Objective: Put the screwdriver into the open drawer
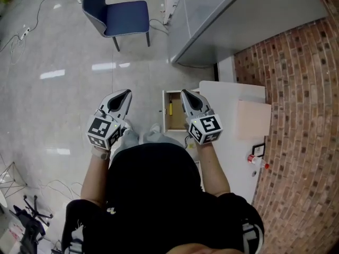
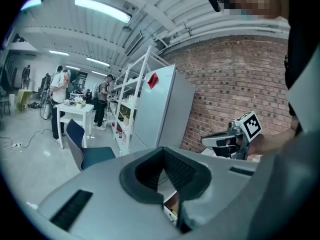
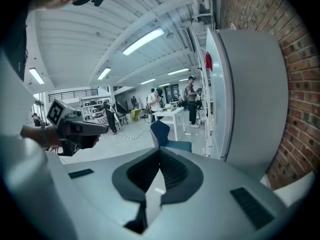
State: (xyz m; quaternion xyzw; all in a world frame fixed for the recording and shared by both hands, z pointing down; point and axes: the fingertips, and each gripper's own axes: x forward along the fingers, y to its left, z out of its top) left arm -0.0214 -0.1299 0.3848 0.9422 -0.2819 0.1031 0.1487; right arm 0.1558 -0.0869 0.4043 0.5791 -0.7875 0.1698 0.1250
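Both arms forward; left hand-held gripper, right hand-held gripper; jaws together, empty

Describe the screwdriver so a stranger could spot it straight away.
By the brick wall stands a white cabinet, with an open drawer jutting out over the grey floor. The screwdriver lies inside, near the drawer's left wall. It is the only yellow thing on the brown drawer bottom.

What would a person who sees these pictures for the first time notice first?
The left tool and the right tool, both shut and empty, are held up side by side. Between them, farther down, the open drawer holds a yellow screwdriver. A blue chair stands on the floor beyond.
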